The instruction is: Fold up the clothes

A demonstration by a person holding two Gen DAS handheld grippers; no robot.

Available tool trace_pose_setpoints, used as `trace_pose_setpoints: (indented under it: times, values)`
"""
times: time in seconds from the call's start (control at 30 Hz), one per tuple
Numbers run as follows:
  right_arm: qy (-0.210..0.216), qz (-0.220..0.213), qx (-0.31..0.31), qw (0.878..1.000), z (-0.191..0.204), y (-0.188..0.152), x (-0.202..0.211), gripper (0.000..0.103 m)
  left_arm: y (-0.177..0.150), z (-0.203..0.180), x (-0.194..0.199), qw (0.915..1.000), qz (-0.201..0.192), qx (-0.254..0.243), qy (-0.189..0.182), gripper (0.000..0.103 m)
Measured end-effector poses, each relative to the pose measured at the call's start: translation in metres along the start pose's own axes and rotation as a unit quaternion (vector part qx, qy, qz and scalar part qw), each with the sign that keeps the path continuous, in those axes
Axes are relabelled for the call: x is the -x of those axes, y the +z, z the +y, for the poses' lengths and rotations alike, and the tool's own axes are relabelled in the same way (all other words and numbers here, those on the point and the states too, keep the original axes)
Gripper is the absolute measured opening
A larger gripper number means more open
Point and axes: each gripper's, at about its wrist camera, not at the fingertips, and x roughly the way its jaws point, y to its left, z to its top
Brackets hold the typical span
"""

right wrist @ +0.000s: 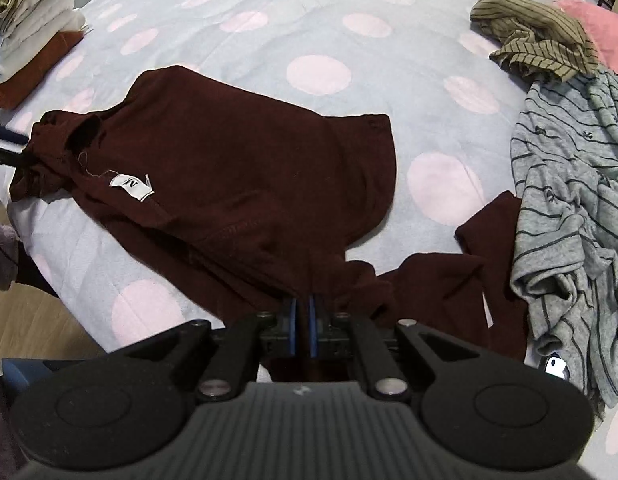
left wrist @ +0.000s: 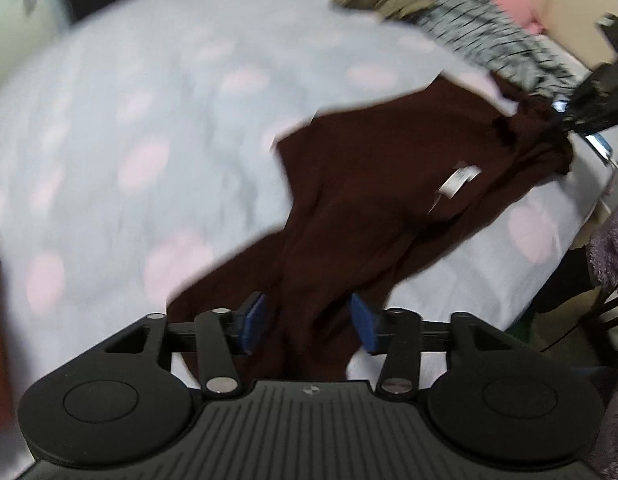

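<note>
Left wrist view, blurred: the left hand-held gripper stands with jaws apart, pressing nothing, over a strip of the maroon garment that runs toward two o'clock across the polka-dot bed.

Right wrist view: the right hand-held gripper is clamped on the maroon garment's near edge at six o'clock. The soft, light knit sags and bunches; seams and hem corners look like the surest holds. A striped grey shirt lies at three o'clock.
</note>
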Motion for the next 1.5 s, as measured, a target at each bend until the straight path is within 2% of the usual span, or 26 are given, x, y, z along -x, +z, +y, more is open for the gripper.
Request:
trace_pose_setpoints:
  times: [0.13, 0.37, 0.4, 0.5, 0.6, 0.67, 0.87, 1.0, 1.07, 1.17, 1.27, 1.4, 1.5]
  values:
    - [-0.004, -0.003, 0.006, 1.000, 0.003, 0.001, 0.001, 0.008, 0.014, -0.025, -0.005, 0.9982, -0.022, -0.055, 0.011, 0.045]
    - [-0.003, -0.007, 0.005, 1.000, 0.003, 0.002, 0.000, 0.009, 0.020, -0.047, -0.051, 0.9933, 0.037, -0.109, 0.011, 0.039]
    - [-0.003, -0.009, 0.005, 1.000, 0.003, 0.002, 0.001, 0.009, 0.020, -0.046, -0.057, 0.9932, 0.045, -0.106, 0.014, 0.031]
    - [0.000, -0.012, 0.004, 1.000, 0.001, 0.002, 0.002, 0.009, 0.023, -0.035, -0.071, 0.9960, 0.058, -0.066, 0.012, 0.020]
    - [0.001, -0.012, 0.008, 1.000, 0.001, 0.003, 0.002, 0.009, 0.027, -0.030, -0.066, 0.9973, 0.055, -0.049, 0.001, 0.010]
    - [0.000, -0.015, 0.010, 1.000, 0.000, 0.004, 0.003, 0.009, 0.029, -0.031, -0.057, 0.9978, 0.045, -0.048, -0.003, 0.008]
    - [-0.011, -0.059, -0.007, 0.998, -0.008, 0.011, 0.026, 0.009, 0.034, -0.021, -0.006, 0.9996, -0.027, -0.005, -0.010, 0.006]
    - [-0.033, -0.110, -0.022, 0.993, -0.010, 0.015, 0.048, 0.009, 0.035, -0.008, 0.030, 0.9960, -0.085, 0.025, -0.008, 0.005]
    - [-0.044, -0.133, -0.024, 0.990, -0.008, 0.017, 0.055, 0.009, 0.036, -0.001, 0.039, 0.9939, -0.101, 0.042, -0.016, 0.005]
    - [-0.039, -0.136, -0.021, 0.990, -0.004, 0.021, 0.057, 0.009, 0.035, -0.006, 0.030, 0.9960, -0.085, 0.025, -0.012, 0.005]
    - [-0.028, -0.127, -0.004, 0.992, 0.002, 0.022, 0.049, 0.011, 0.032, -0.022, 0.013, 0.9979, -0.061, -0.021, 0.001, 0.005]
    - [-0.026, -0.112, 0.023, 0.993, 0.009, 0.021, 0.038, 0.027, 0.027, -0.039, -0.010, 0.9982, -0.023, -0.055, -0.006, 0.013]
    - [-0.024, -0.104, 0.040, 0.994, 0.011, 0.021, 0.030, 0.031, 0.025, -0.045, -0.021, 0.9977, -0.006, -0.067, -0.005, 0.023]
